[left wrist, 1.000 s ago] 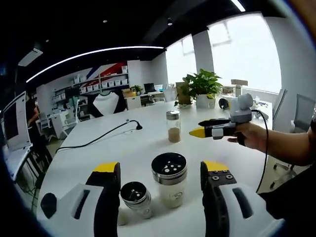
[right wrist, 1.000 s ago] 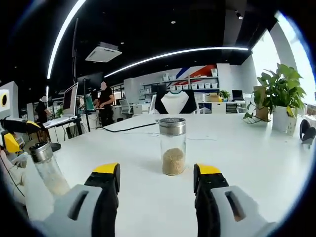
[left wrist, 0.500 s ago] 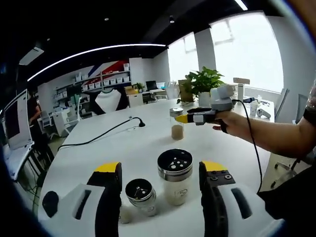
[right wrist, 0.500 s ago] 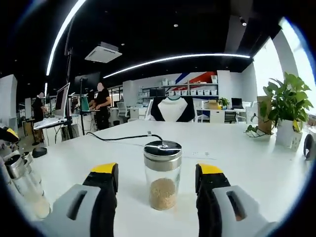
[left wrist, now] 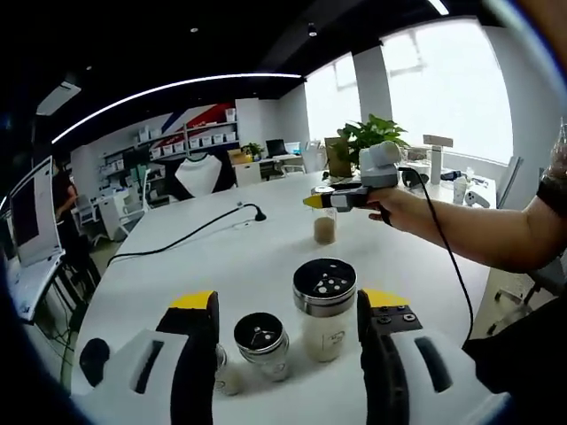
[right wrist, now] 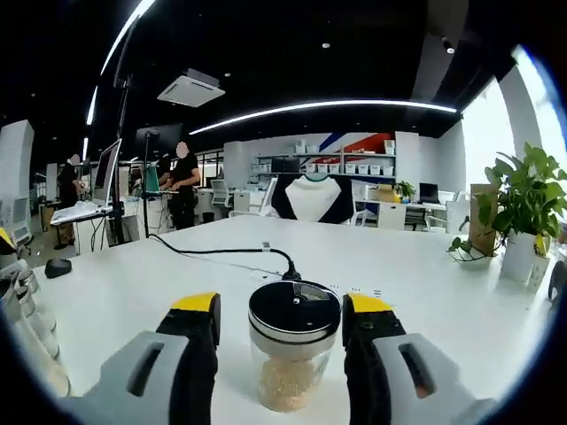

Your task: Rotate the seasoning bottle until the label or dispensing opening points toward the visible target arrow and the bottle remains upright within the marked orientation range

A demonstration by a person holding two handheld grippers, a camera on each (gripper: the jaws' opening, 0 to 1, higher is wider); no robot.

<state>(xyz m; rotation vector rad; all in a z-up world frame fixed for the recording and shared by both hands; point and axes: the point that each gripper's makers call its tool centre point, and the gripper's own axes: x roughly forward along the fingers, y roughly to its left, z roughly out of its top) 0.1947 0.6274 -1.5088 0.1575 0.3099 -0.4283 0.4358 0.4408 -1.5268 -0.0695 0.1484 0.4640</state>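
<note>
Jaws of the left gripper (left wrist: pixel 285 312) stand apart around 2 shakers on the white table (left wrist: pixel 204 266): a small shaker (left wrist: pixel 261 343) beside the left jaw, a tall shaker (left wrist: pixel 325 308) with pale powder just inside the right jaw. Farther on, the seasoning bottle (left wrist: pixel 324 227), clear glass with a steel lid and tan granules at the bottom, stands upright between the right gripper's (right wrist: pixel 280 312) jaws; contact cannot be told.
</note>
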